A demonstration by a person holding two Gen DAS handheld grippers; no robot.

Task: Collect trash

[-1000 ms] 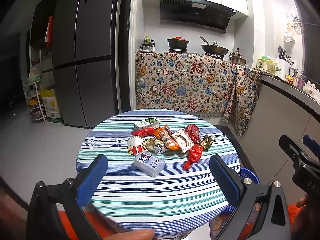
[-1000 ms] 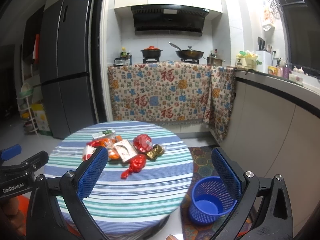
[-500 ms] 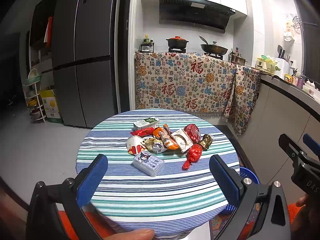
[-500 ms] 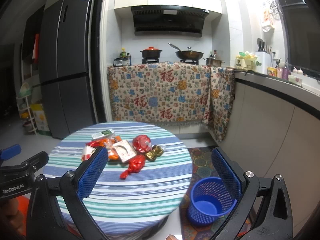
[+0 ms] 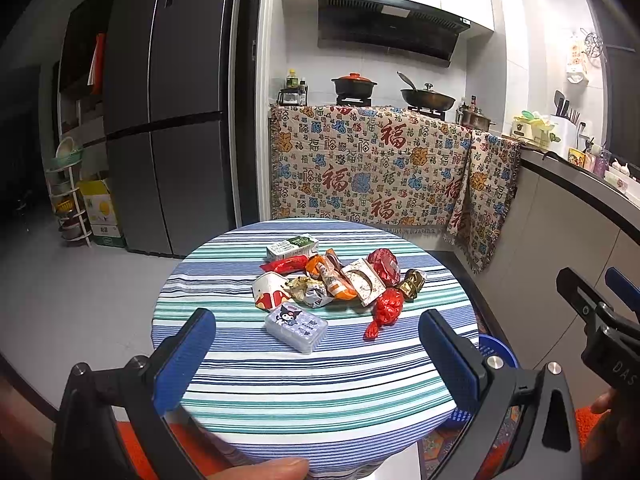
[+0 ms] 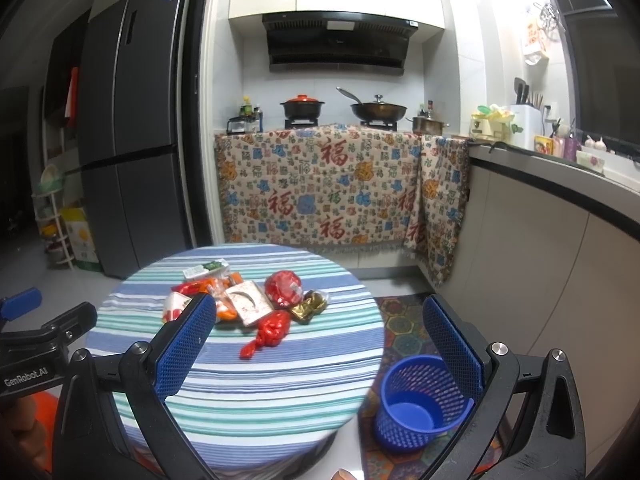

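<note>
Tongs first: my left gripper (image 5: 316,344) hangs above the near edge of the round table, its blue pads spread wide with nothing between them. My right gripper (image 6: 316,344) is just as wide apart and empty, held off the table's right side, so that its right pad overlaps the blue mesh wastebasket (image 6: 420,402) on the floor below.

From the left wrist view I see the trash heaped together toward the middle of the striped tablecloth (image 5: 280,392). Nearest my left pads lies a clear plastic box with a cartoon sticker (image 5: 296,326), just in front of a crumpled foil wrapper (image 5: 310,292) and a red-and-white paper cup (image 5: 269,290) lying on its side. To the right lies a twisted red bag (image 5: 386,308), with a gold foil wrapper (image 5: 412,282) just behind it. Behind those sit a white square packet (image 5: 365,286), an orange snack bag (image 5: 334,280), a red round packet (image 5: 384,266), a flat red wrapper (image 5: 284,266) and, farthest back, a small green-and-white carton (image 5: 292,247).

The wastebasket stands on a patterned mat (image 6: 404,324) just beside the table, upright, and I see nothing in it. Beyond, a patterned cloth (image 6: 340,188) drapes the stove counter, and a grey refrigerator (image 6: 132,120) stands to the left.
</note>
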